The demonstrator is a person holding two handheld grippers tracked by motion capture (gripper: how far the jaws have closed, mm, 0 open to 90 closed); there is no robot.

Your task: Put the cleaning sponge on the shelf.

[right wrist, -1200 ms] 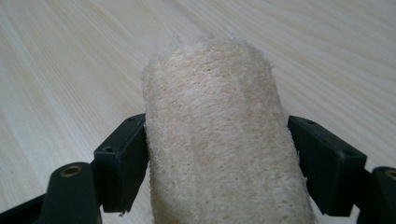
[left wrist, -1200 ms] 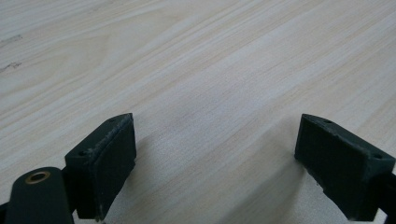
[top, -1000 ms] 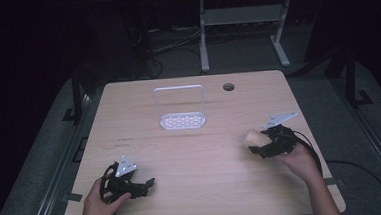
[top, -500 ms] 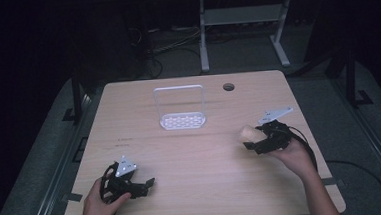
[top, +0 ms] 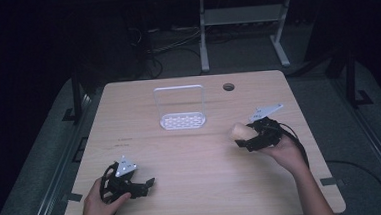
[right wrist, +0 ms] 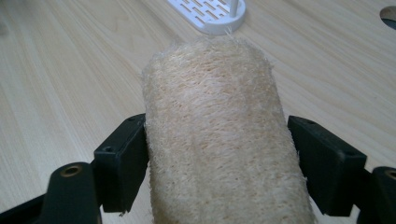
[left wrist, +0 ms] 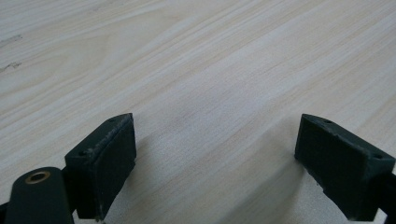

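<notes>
Loofah (right wrist: 215, 135) pinched in right gripper (top: 244, 137), left gripper (top: 144, 184) spread near table (top: 191, 152) front edge

The high view looks forward and down over the whole table (top: 198, 187). Each gripper view rides low, close to the wood (nearly grazing it). The white rack (top: 181, 119), toward twelve o'clock, also appears in the right gripper view (right wrist: 210, 14).

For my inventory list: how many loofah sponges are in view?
1. The loofah sponge sits between the right gripper's jaws, above the table's right side. None seems hidden.
</notes>
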